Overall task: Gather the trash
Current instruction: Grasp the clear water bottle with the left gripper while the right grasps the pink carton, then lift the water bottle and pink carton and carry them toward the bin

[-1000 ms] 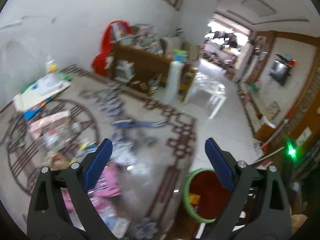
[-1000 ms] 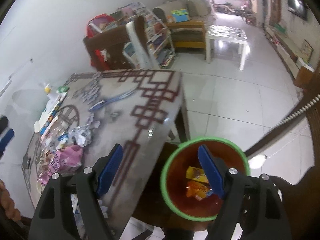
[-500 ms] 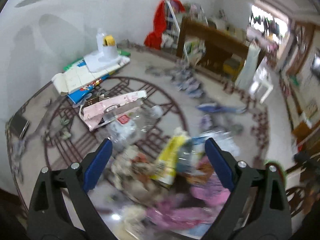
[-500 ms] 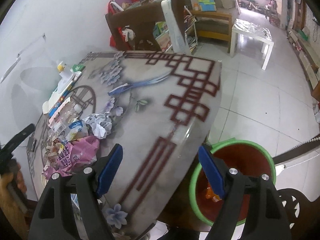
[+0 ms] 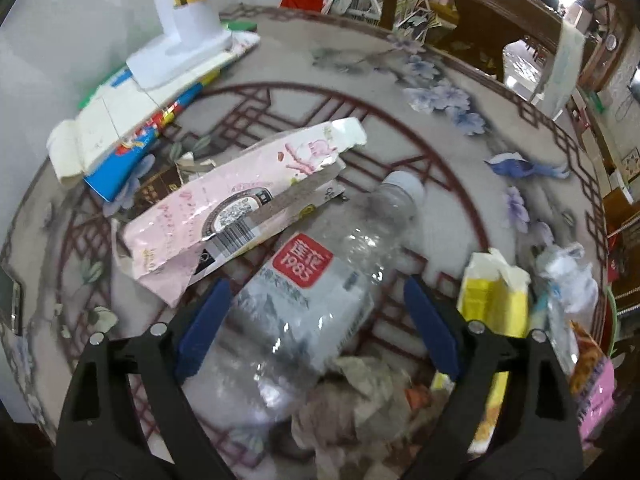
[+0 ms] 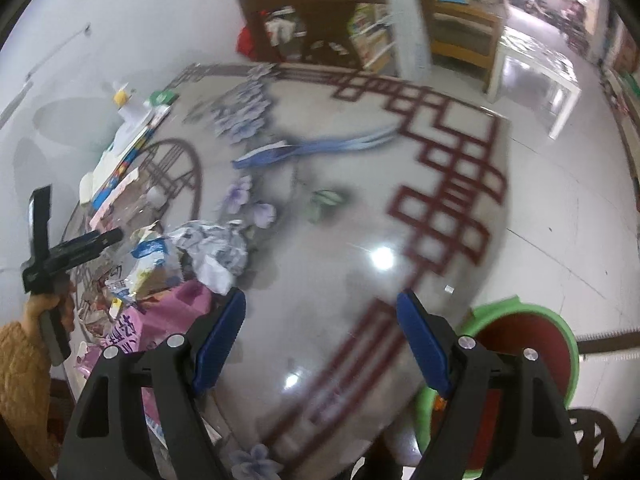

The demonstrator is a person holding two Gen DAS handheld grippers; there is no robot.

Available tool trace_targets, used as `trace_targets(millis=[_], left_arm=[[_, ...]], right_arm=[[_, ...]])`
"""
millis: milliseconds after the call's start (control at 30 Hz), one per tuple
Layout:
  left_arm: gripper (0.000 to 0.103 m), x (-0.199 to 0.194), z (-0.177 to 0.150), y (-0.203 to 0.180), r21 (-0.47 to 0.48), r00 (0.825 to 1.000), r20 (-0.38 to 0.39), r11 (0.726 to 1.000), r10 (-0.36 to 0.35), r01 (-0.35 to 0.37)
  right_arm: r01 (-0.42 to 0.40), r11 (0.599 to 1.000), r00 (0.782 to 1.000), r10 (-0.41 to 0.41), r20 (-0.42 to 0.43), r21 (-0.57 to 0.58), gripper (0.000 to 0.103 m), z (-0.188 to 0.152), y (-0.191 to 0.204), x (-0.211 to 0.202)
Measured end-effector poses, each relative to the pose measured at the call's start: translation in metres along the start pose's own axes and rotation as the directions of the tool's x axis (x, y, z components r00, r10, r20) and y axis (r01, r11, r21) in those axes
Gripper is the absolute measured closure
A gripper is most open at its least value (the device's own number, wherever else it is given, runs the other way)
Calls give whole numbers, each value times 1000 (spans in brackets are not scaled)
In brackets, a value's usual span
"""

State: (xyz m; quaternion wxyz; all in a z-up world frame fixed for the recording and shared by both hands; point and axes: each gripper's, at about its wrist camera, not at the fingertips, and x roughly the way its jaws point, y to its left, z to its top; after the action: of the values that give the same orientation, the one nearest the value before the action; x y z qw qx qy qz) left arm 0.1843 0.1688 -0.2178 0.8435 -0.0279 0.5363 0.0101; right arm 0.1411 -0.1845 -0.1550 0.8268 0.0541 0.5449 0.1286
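Observation:
A clear plastic bottle (image 5: pixel 320 280) with a red label lies on the patterned table (image 5: pixel 452 216). My left gripper (image 5: pixel 316 304) points down over it. Its jaws are closing with the bottle between them, and the right pad still stands apart from it. A torn pink packet (image 5: pixel 240 208) lies to the left, a yellow carton (image 5: pixel 492 300) and crumpled wrappers (image 5: pixel 568 276) to the right. My right gripper (image 6: pixel 320 308) hangs open over bare tabletop, beside the trash pile (image 6: pixel 192 256). The green-rimmed red bin (image 6: pixel 532 344) stands below the table's edge, at the right.
Books and papers with a white dispenser (image 5: pixel 188 40) on top sit at the table's far left. A dark phone (image 5: pixel 12 304) lies at the left edge. A wooden chair (image 6: pixel 304 20) and a white side table (image 6: pixel 532 68) stand beyond. A hand in an orange sleeve (image 6: pixel 44 312) holds the left gripper.
My left gripper swung away from the bin, across the table, and sank over the bottle, its jaws narrowing. My right gripper shifted from above the bin to over the tabletop.

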Motion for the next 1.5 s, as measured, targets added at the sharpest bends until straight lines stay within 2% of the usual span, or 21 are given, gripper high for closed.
trace_targets(millis=[200, 300, 467, 533, 667, 767, 800, 900, 1033, 1133, 1367, 1500], left_arm=[[33, 20, 2, 2, -34, 999, -28, 999, 16, -17], [49, 12, -2, 5, -53, 1000, 14, 998, 21, -21], [52, -19, -30, 23, -188, 998, 57, 982, -1, 12], [52, -36, -50, 28, -234, 997, 74, 972, -5, 23], [52, -59, -88, 36, -310, 997, 67, 951, 22, 0], [51, -65, -115, 43, -367, 998, 38, 930, 49, -31], [51, -65, -122, 46, -382, 998, 28, 923, 50, -35], [51, -61, -137, 52, -419, 999, 7, 907, 43, -36], [50, -61, -144, 56, -434, 999, 18, 900, 42, -30], [48, -59, -142, 56, -440, 999, 27, 898, 41, -25], [33, -57, -137, 56, -470, 998, 61, 882, -1, 30], [31, -54, -131, 53, -467, 998, 59, 884, -1, 28]], right_arm=[[-37, 997, 999, 35, -28, -69, 27, 15, 27, 21], [-51, 992, 998, 49, -25, -114, 27, 25, 41, 26], [-98, 970, 995, 101, 0, -222, 27, 54, 77, 29], [-129, 948, 990, 137, 8, -292, 27, 69, 101, 31], [-204, 873, 978, 206, -43, -443, 27, 95, 159, 48], [-233, 797, 971, 224, -84, -557, 27, 109, 207, 70], [-241, 758, 969, 221, -109, -606, 26, 115, 227, 83], [-246, 659, 969, 192, -158, -710, 21, 120, 267, 115], [-243, 490, 970, 97, -225, -837, 22, 123, 315, 163], [-272, 406, 960, 49, -277, -873, 21, 123, 338, 186], [-434, 309, 889, -7, -458, -846, 15, 120, 371, 219], [-455, 292, 873, -40, -487, -841, 16, 110, 376, 225]])
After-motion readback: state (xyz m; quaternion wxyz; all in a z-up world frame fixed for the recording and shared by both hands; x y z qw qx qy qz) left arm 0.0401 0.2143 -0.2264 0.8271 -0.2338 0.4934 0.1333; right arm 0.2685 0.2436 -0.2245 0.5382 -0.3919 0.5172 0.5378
